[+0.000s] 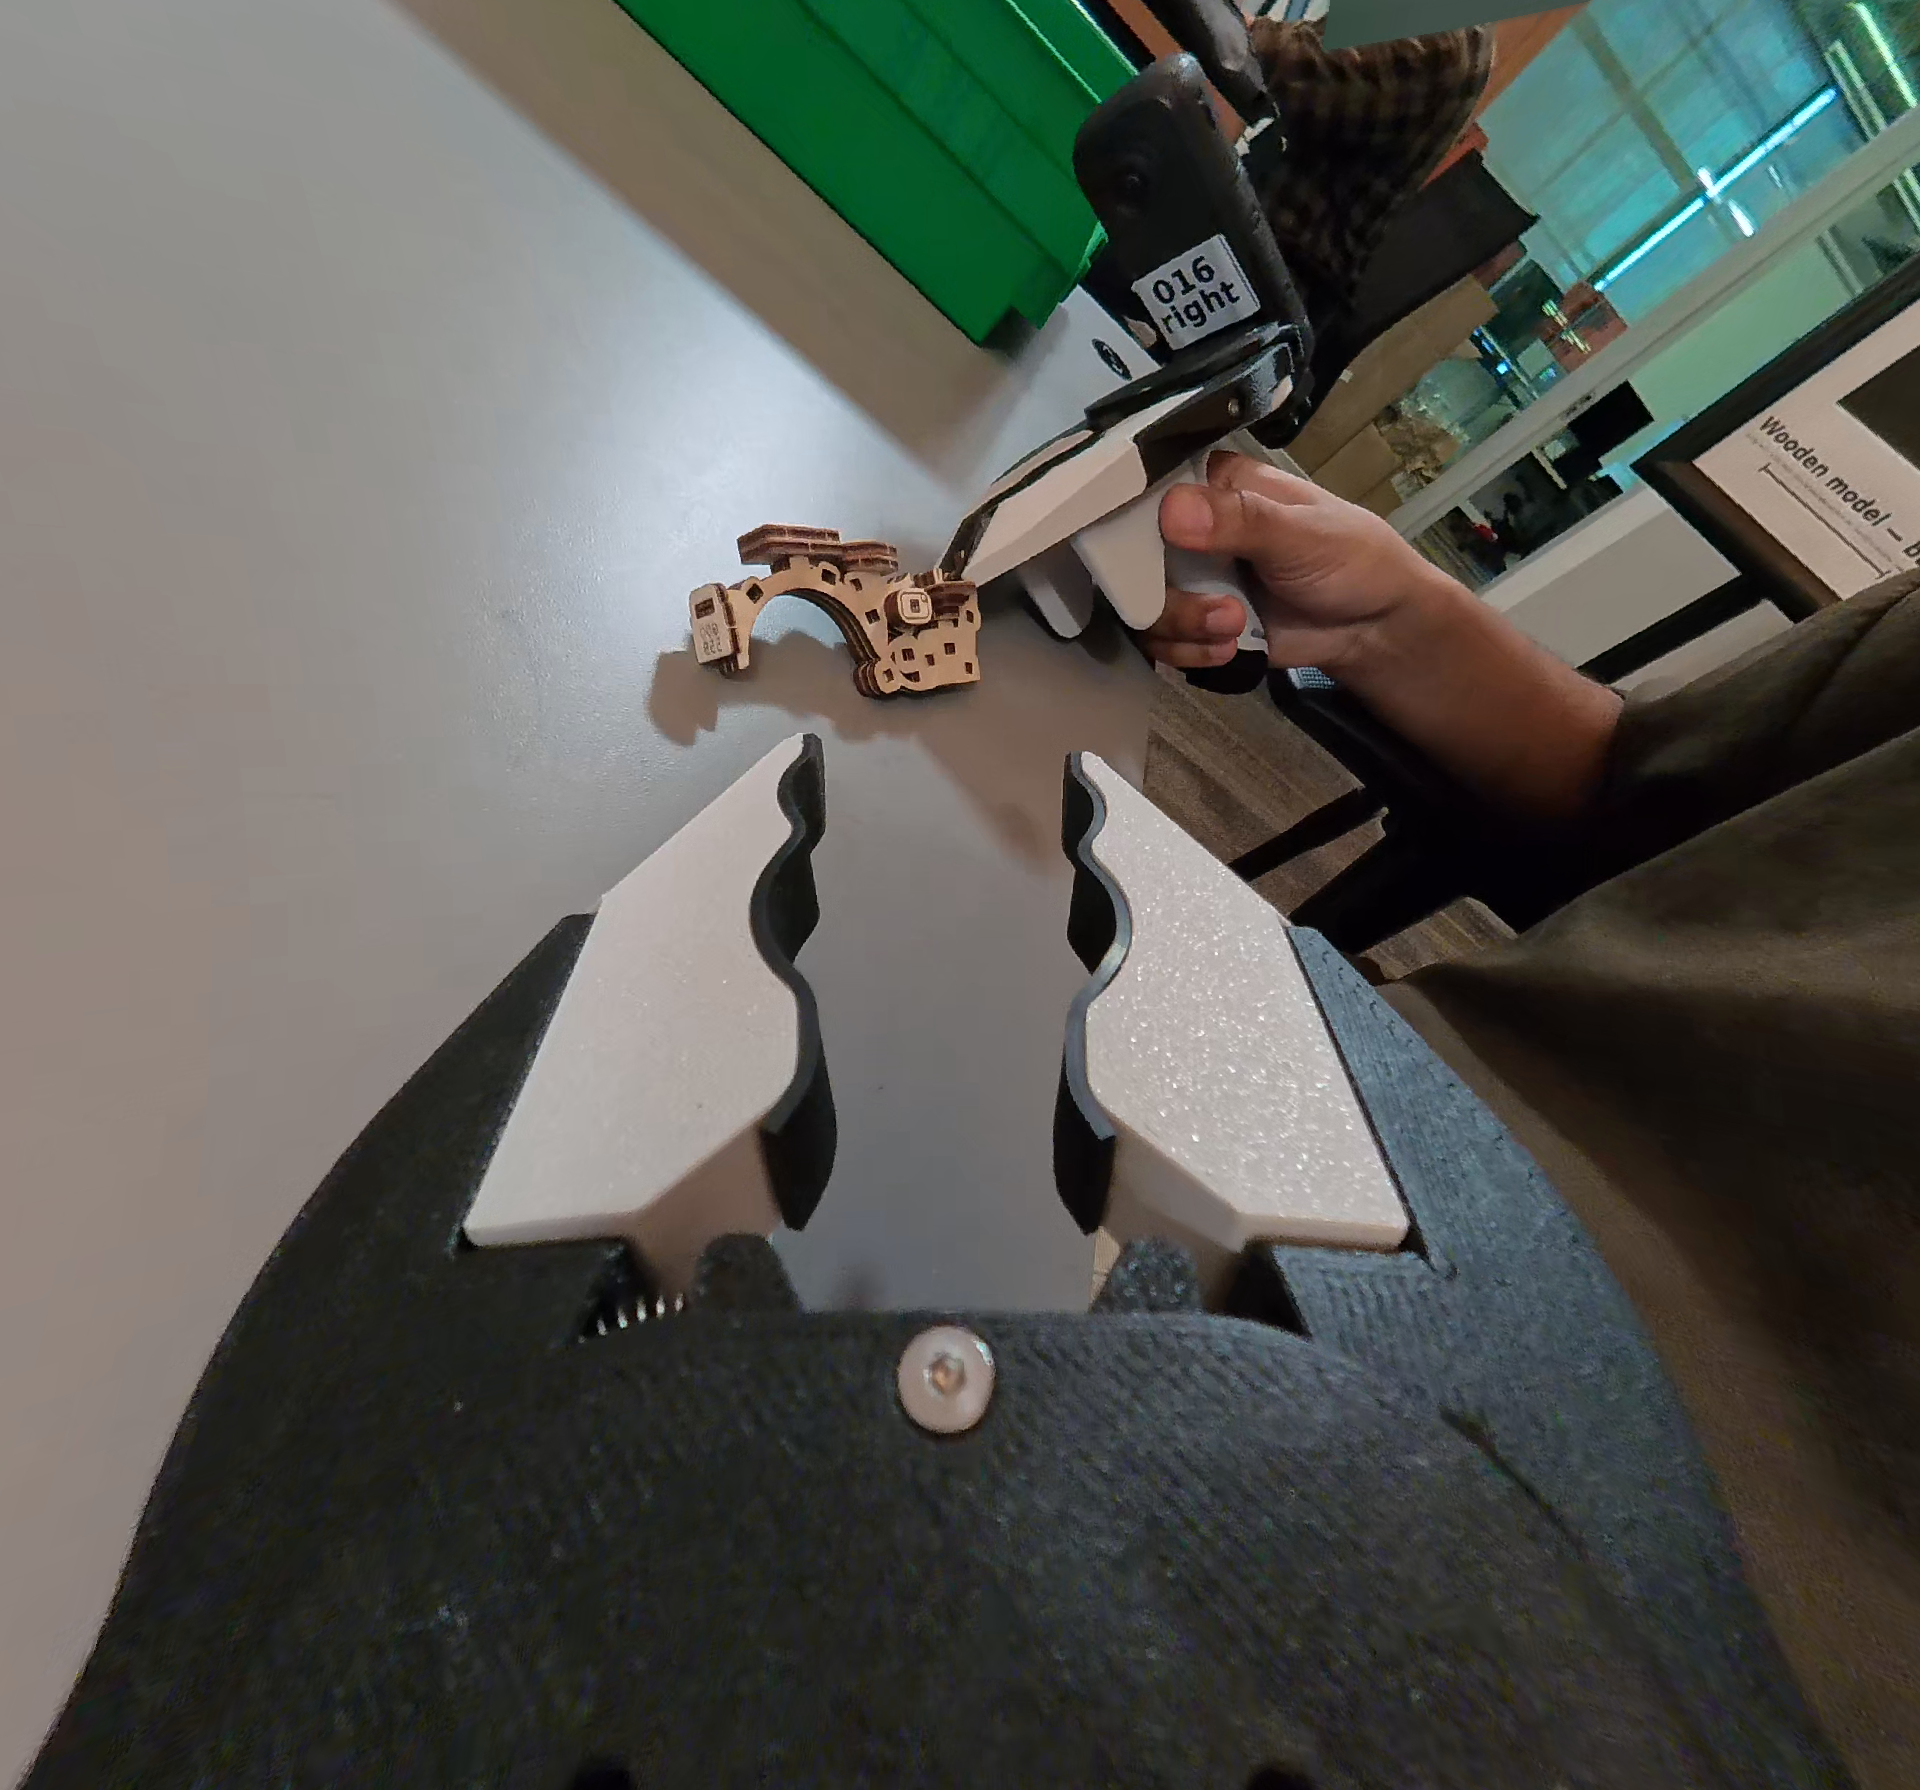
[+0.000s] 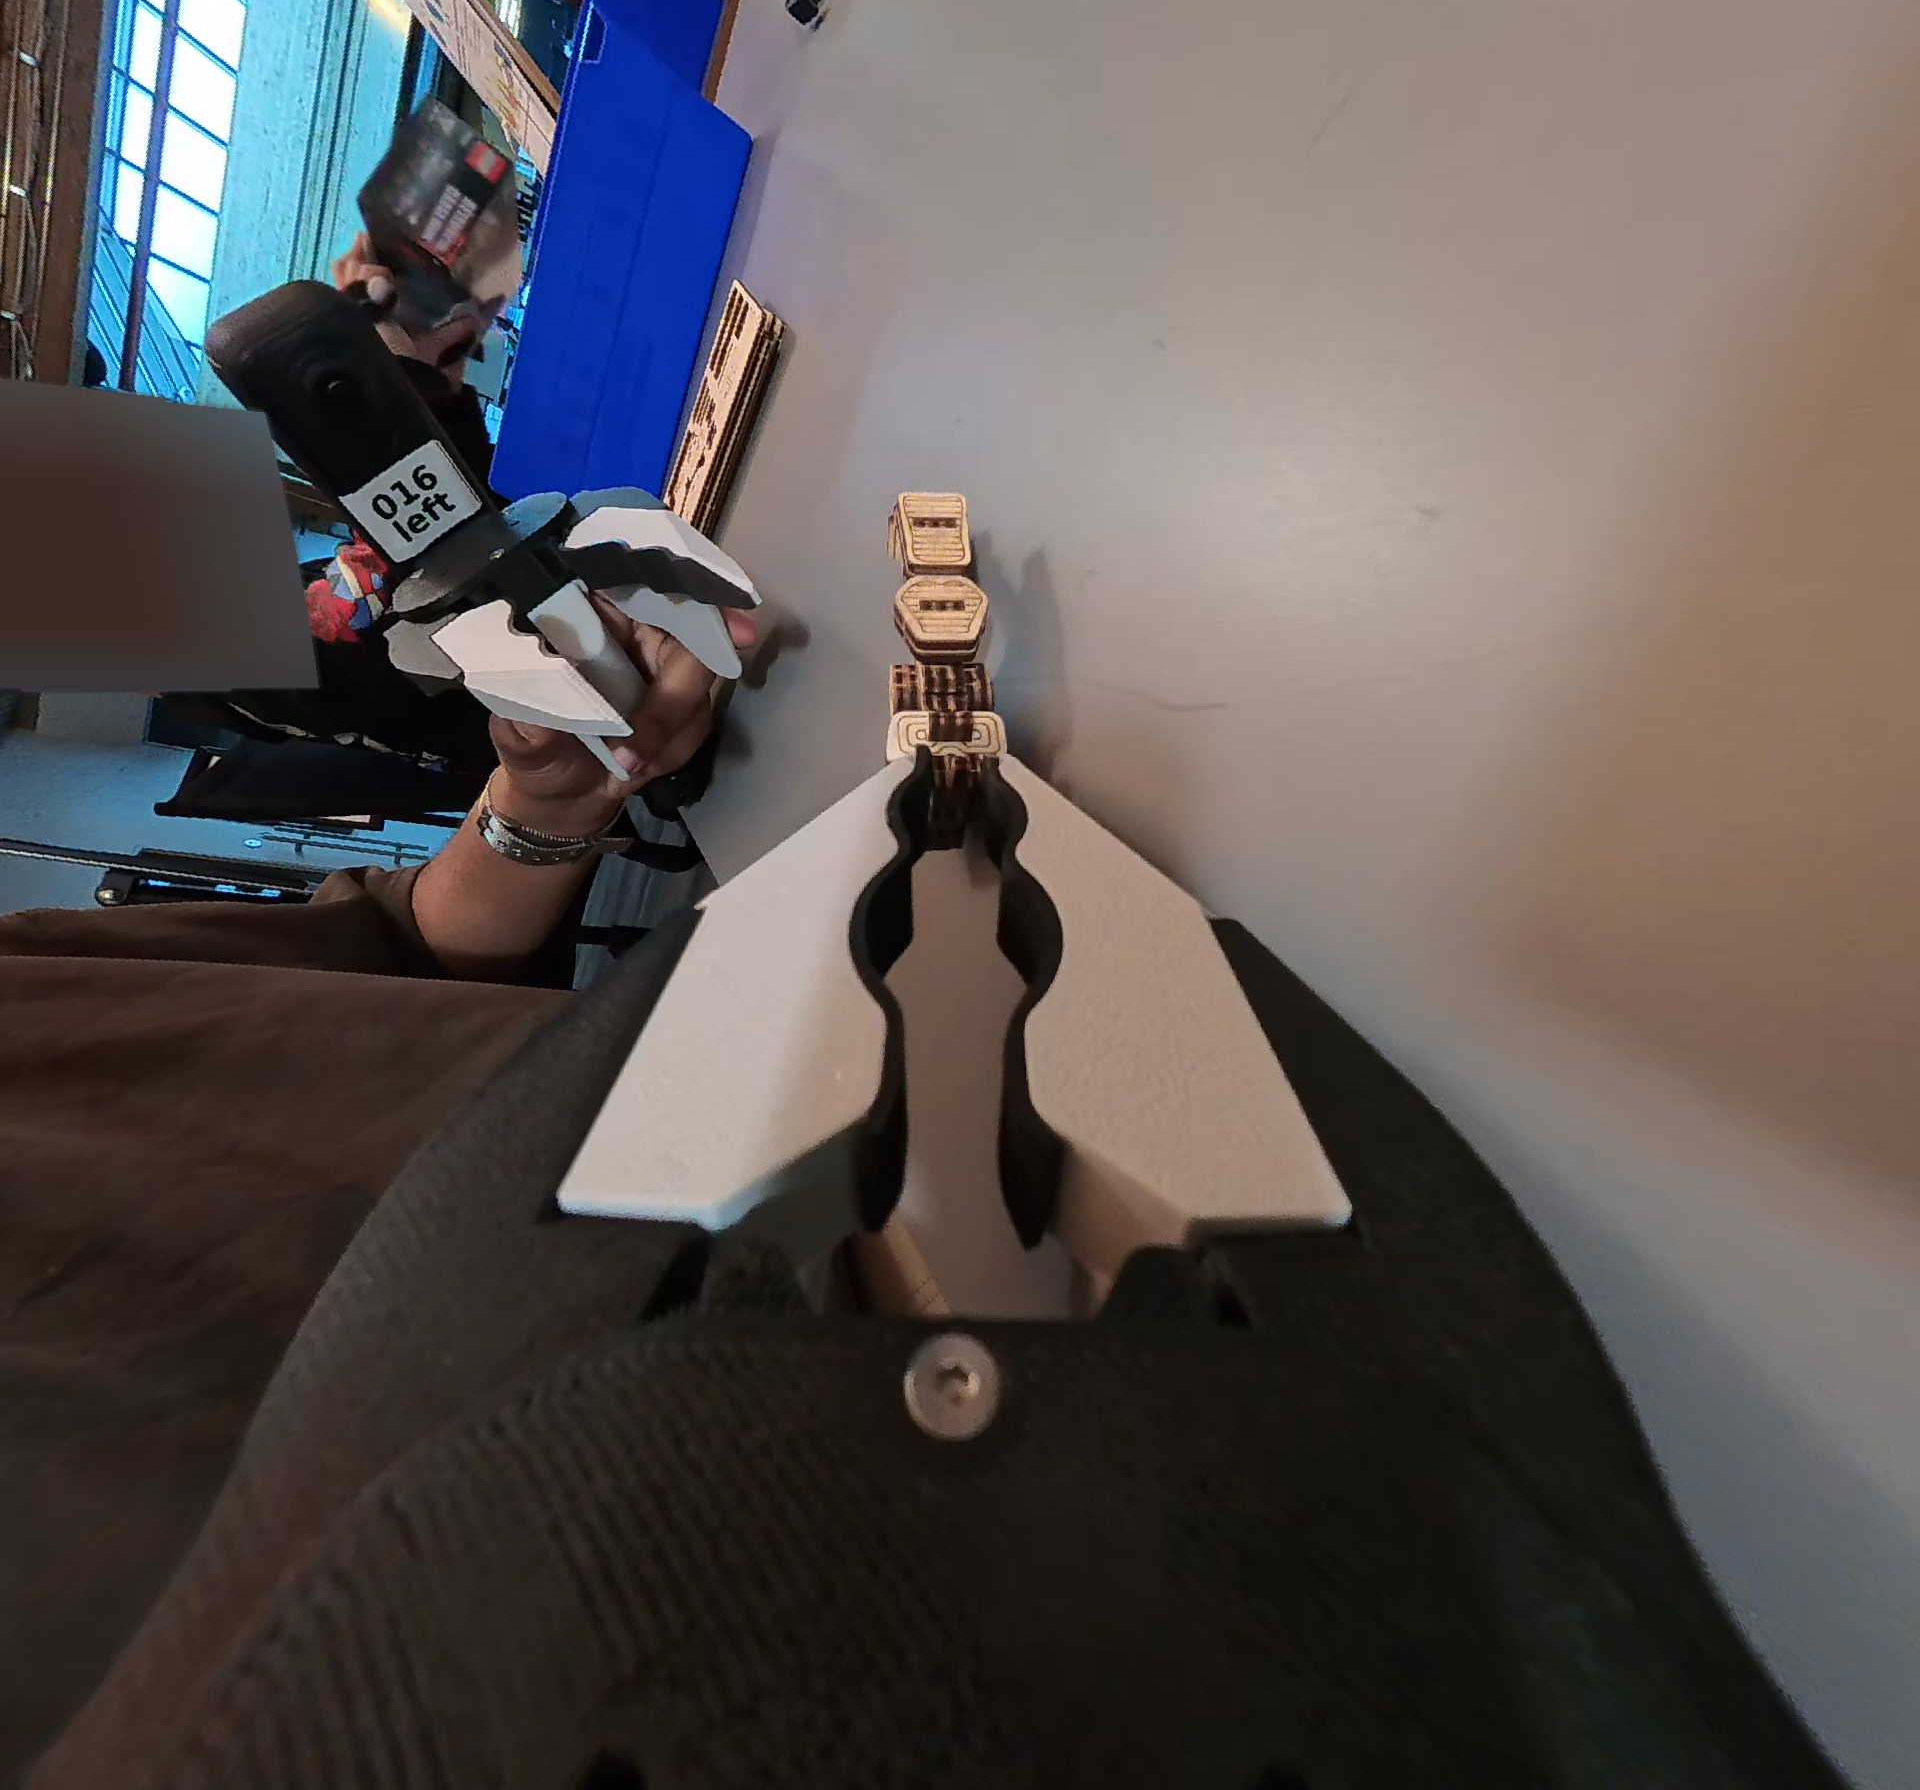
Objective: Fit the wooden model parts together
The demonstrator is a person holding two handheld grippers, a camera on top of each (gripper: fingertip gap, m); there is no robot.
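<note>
A small wooden arch-bridge model (image 1: 831,613) stands on the grey table (image 1: 312,493). My right gripper (image 1: 961,579) is shut on the model's right end. In the right wrist view the model (image 2: 935,618) runs away from me, with its near end pinched between the tips of my right gripper (image 2: 948,769). My left gripper (image 1: 940,753) is open and empty, a short way in front of the model and not touching it. It also shows in the right wrist view (image 2: 686,665), open, held above the table edge to the left of the model.
A green bin (image 1: 831,78) stands at the far side of the table. A blue bin (image 2: 634,286) and a stack of laser-cut wooden sheets (image 2: 727,410) lie by the table edge. A person in the background holds a box (image 2: 436,213). About 10 cm separates my left fingertips from my right.
</note>
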